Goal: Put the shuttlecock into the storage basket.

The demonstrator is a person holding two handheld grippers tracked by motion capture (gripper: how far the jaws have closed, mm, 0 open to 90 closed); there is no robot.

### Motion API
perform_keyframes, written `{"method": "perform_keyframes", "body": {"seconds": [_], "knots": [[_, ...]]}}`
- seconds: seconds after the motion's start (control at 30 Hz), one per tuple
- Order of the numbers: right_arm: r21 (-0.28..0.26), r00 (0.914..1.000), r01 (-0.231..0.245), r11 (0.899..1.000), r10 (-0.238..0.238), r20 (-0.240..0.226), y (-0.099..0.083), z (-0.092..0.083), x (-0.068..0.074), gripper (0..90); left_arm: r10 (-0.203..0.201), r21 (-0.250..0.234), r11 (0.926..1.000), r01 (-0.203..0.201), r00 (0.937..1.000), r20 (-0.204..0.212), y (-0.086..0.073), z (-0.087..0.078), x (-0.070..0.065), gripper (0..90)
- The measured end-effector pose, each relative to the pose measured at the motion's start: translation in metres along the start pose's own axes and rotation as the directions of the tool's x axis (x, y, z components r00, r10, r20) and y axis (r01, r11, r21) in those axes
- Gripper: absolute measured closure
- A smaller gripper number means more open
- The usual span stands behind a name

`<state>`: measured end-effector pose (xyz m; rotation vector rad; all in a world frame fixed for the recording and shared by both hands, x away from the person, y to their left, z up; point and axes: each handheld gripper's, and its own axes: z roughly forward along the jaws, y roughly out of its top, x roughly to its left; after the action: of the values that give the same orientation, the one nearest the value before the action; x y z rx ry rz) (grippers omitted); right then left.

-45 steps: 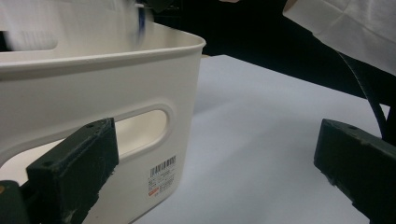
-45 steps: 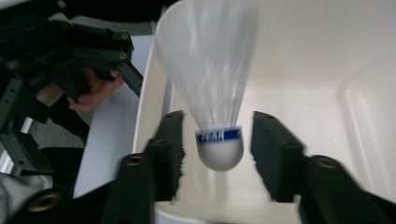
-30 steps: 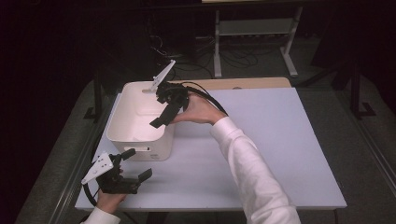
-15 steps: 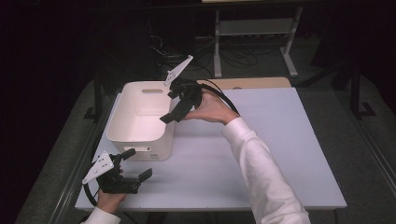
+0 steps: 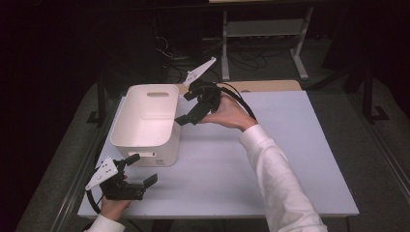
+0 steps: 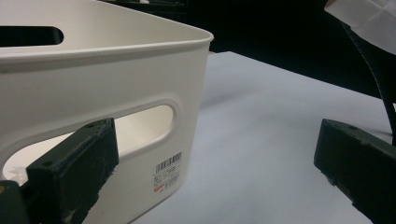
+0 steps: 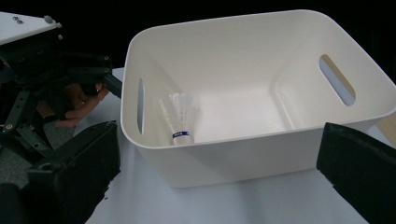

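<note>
Right tongs (image 5: 189, 107): jaws spread, nothing between them, held in the air just beside the right wall of the white bin (image 5: 145, 137), above the bench (image 5: 270, 159). Left tongs (image 5: 140, 170): jaws spread, empty, low at the near-left corner, in front of the bin's near wall.

Bin stands upright toward the left edge. 1 shuttlecock (image 7: 179, 117) lies inside on the floor of the bin, against the wall with the handle slot nearest the left tongs.

Surface: flat, pale, matte bench. Room: dark; metal rack (image 5: 263, 29) and cables on the floor past the far edge.

Versus 0.5 s ago: right tongs have drawn back from over the bin's rim; left tongs unchanged.
</note>
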<state>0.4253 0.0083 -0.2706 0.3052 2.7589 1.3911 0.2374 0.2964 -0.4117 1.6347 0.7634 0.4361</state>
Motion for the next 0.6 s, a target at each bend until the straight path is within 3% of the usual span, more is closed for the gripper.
{"method": "perform_keyframes", "body": {"seconds": [0.6], "knots": [[-0.025, 0.9991, -0.04, 0.999, 0.04, 0.01, -0.028, -0.019, -0.003, 0.0, 0.004, 0.001, 1.0, -0.004, 1.0, -0.007, 0.0, 0.0, 0.001, 0.0]]}}
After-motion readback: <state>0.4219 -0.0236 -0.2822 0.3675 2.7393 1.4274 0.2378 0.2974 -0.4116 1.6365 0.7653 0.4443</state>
